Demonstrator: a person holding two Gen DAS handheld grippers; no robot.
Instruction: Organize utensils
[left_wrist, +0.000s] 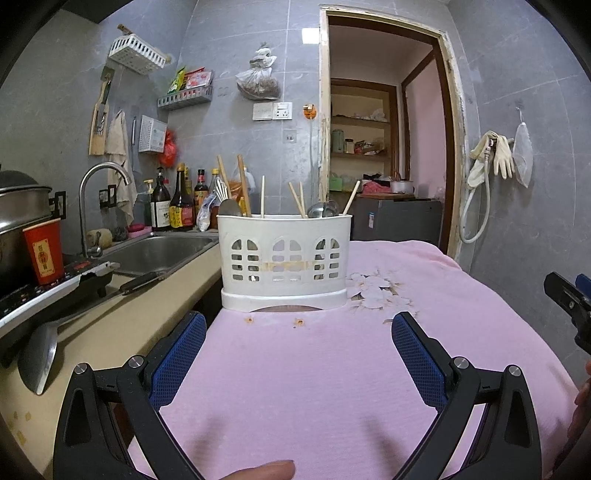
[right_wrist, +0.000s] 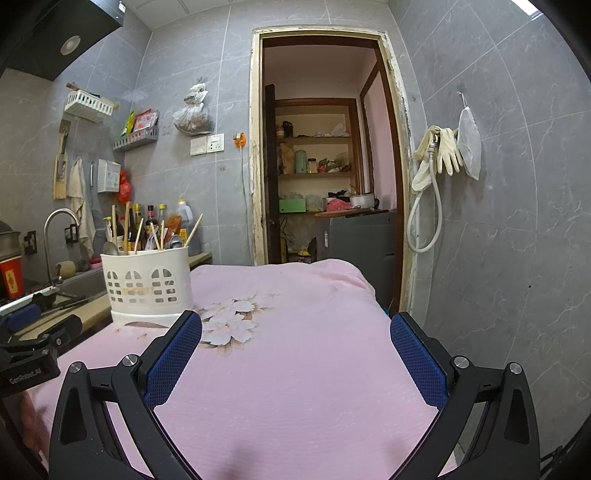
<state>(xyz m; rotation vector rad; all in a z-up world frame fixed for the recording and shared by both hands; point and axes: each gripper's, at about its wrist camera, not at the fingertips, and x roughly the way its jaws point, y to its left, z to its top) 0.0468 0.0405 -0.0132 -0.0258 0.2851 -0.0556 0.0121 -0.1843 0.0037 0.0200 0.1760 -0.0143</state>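
Note:
A white plastic utensil holder (left_wrist: 283, 260) stands on the pink cloth (left_wrist: 295, 369), straight ahead in the left wrist view. It holds several wooden chopsticks (left_wrist: 297, 199) and metal spoons (left_wrist: 323, 209). My left gripper (left_wrist: 298, 334) is open and empty, a short way in front of the holder. In the right wrist view the holder (right_wrist: 147, 286) stands at the left, with chopsticks (right_wrist: 138, 236) sticking out. My right gripper (right_wrist: 295, 332) is open and empty over the cloth (right_wrist: 295, 369), to the right of the holder.
A counter with a steel sink (left_wrist: 159, 253) and tap (left_wrist: 96, 192) lies left of the cloth. Sauce bottles (left_wrist: 177, 201) stand behind the sink. A pot (left_wrist: 22, 206), a red cup (left_wrist: 43, 251) and a ladle (left_wrist: 38, 356) are at the far left. A doorway (right_wrist: 325, 166) is behind.

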